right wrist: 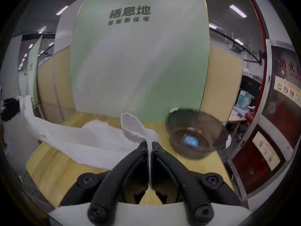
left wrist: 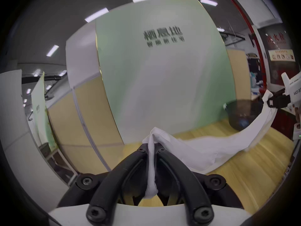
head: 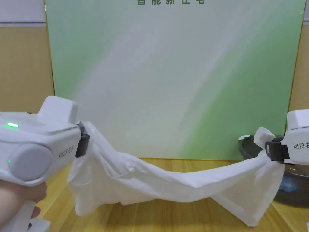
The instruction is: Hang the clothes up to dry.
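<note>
A white garment [head: 169, 184] hangs stretched between my two grippers above a wooden table [head: 169, 217], sagging in the middle. At the left of the head view, my left gripper [head: 86, 142] is shut on one end of it; in the left gripper view the white cloth [left wrist: 187, 149] is pinched between the black jaws of that gripper [left wrist: 151, 148]. My right gripper [head: 268, 151] at the right edge is shut on the other end. In the right gripper view a loop of the garment [right wrist: 132, 126] sticks up from the closed gripper [right wrist: 149, 145].
A dark see-through basin [head: 289, 187] with something blue inside stands on the table at the right, behind the right gripper; it is also in the right gripper view as the basin [right wrist: 195, 135]. A tall green and white panel [head: 181, 75] stands behind the table.
</note>
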A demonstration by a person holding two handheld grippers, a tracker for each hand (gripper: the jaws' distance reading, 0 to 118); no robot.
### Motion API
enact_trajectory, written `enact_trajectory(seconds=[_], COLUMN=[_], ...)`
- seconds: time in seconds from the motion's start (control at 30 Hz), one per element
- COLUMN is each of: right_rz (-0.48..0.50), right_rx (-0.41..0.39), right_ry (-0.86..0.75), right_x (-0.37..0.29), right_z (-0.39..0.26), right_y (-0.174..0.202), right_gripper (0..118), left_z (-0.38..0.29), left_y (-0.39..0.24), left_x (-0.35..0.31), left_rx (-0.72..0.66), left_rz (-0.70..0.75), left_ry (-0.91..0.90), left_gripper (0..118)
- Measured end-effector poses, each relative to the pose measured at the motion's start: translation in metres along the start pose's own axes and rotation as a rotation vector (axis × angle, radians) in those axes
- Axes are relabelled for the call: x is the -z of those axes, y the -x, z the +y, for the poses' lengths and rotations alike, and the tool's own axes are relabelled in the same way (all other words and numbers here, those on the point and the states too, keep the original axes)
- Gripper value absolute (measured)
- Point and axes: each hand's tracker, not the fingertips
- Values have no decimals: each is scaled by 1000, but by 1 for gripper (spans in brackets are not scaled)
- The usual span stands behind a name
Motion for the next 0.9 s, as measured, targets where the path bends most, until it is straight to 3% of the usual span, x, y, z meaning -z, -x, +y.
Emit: enact_trajectory(seconds=[0.2,0.37,0.5,0.57,0.63,0.67,0.7,0.73,0.77,0.8,0.9], right_rz=[85,42,8,-69,-62,-46,-54,-78,-121,-143,-137], right_rx=[108,117,192,89,137,191,188,177,161,152,147], right_ry=[145,236,301,282,274,279,277,266,238,226,185], right_x=[-29,-42,-35,-36,-37,-34,-34,-35,-38,-41,-48], right_z=[-118,-183,-213,-215,-214,-217,-216,-214,-211,-207,-183], right_y=[4,16,6,11,9,6,6,8,9,12,13], right_gripper=[2,1,2,2,2,5,16,36,61,72,75], left_z=[-109,-166,-185,-187,-186,-183,-180,-177,-174,-171,-154], left_y=[-8,-26,-39,-42,-40,-39,-37,-34,-31,-29,-18], left_x=[-9,-15,-18,-18,-17,-18,-19,-21,-23,-25,-33], left_rx=[-113,-162,-132,-116,-112,-124,-149,-157,-173,-182,-173], left_rz=[-87,-160,-143,-141,-139,-133,-125,-132,-126,-121,-127], left_ry=[228,354,368,381,377,371,361,362,359,356,329], left_gripper=[2,2,2,2,2,2,6,14,33,43,43])
